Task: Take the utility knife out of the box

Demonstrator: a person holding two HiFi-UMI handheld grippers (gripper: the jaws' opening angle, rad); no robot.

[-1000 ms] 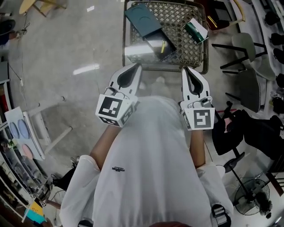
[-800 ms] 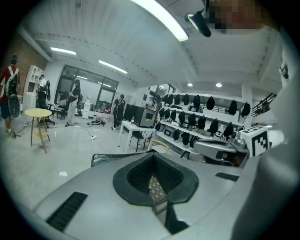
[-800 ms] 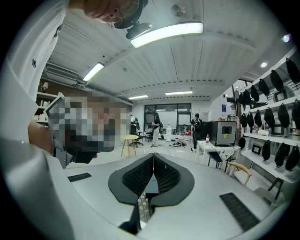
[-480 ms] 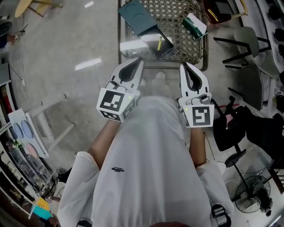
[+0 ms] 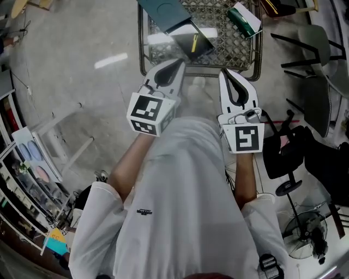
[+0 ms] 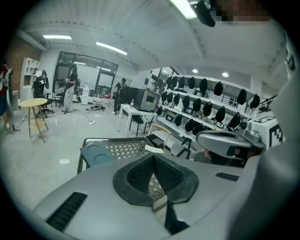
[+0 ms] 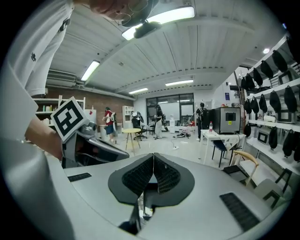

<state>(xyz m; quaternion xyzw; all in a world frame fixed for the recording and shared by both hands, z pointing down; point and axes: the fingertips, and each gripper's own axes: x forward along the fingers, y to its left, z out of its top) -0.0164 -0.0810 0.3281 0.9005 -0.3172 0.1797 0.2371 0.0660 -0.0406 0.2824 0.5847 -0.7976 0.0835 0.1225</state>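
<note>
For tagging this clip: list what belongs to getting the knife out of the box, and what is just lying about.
Job: dark box; yellow utility knife in it; left gripper; right gripper, both shut and empty.
Lying about: green-and-white carton; chair; floor fan.

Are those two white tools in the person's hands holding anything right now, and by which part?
Nothing is held. The left tool and the right tool both have their jaws shut together, empty.
</note>
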